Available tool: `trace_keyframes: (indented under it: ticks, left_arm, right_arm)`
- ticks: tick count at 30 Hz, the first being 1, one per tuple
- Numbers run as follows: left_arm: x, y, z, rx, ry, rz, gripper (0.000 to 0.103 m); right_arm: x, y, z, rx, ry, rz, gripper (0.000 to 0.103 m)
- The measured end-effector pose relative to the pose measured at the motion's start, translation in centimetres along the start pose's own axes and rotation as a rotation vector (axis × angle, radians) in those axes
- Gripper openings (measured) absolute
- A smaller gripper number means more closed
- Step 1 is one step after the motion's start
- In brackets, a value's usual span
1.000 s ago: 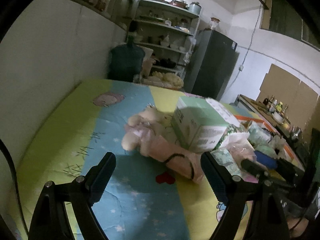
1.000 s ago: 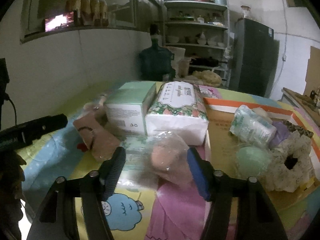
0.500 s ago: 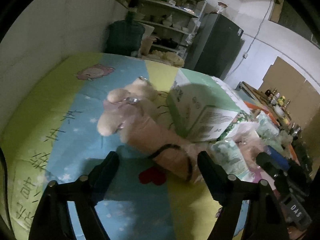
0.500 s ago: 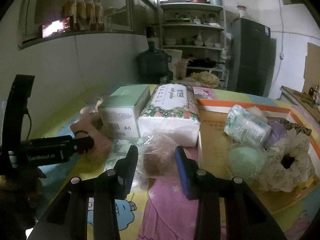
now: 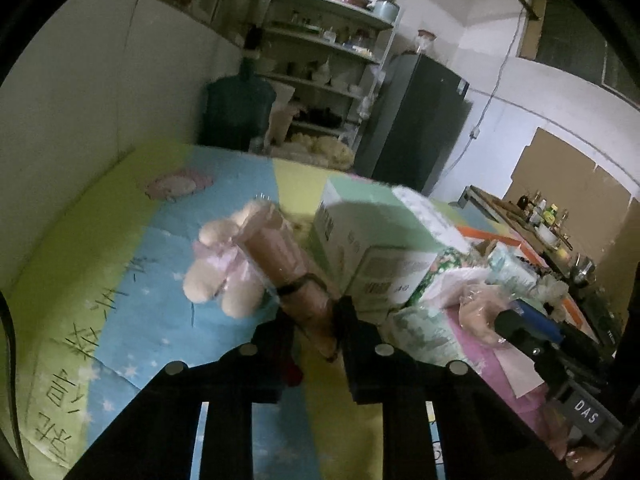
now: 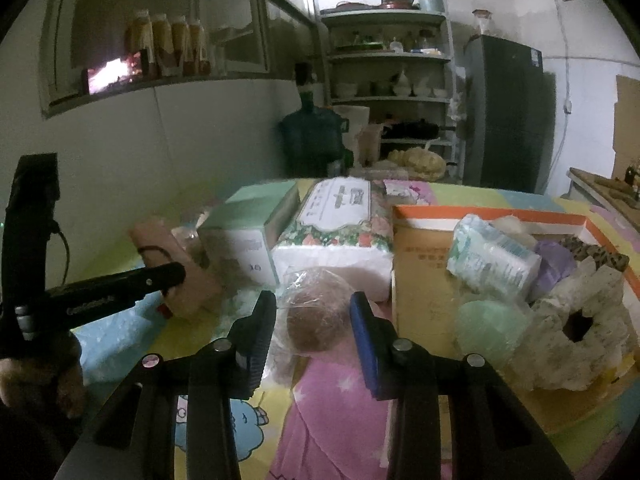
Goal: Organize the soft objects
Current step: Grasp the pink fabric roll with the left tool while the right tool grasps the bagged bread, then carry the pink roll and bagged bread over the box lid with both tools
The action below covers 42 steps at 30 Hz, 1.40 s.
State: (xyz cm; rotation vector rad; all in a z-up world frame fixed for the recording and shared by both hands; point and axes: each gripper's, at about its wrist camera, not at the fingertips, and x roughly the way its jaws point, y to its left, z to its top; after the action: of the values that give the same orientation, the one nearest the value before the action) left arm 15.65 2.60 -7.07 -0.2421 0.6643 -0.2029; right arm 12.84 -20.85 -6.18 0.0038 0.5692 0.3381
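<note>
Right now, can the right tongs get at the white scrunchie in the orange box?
Probably not directly: the right tongs are closed on a bagged brown ball. The white scrunchie sits uncovered at the orange box's near right corner, so its path looks open once the ball is released.

The room was dim and grainy. A bright orange-white glow (image 6: pixel 110 74) burned behind the cabinet glass, far up-left of the right claw. Both fisheye views bent walls toward black corners, and things beyond the left claw were smeared soft.
</note>
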Motion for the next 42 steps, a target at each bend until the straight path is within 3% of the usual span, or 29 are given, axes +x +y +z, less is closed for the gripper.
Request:
trace_keyframes:
  ticks: [11, 26, 42]
  left_arm:
    - [-3.9, -1.6, 1.2, 0.052, -0.126, -0.015, 0.019]
    - [-8.0, -3.7, 2.4, 0.101, -0.231, -0.065, 0.019]
    - [-9.7, -8.0, 3.9, 0.171, -0.289, -0.166, 0.019]
  right_arm:
    - [-2.9, 1.1, 2.0, -0.016, -0.084, 0.029, 0.039]
    - [-6.9, 2.4, 3.8, -0.05, -0.192, 0.054, 0.039]
    - [-11.5, 0.2, 5.6, -0.02, -0.312, -0.018, 0.039]
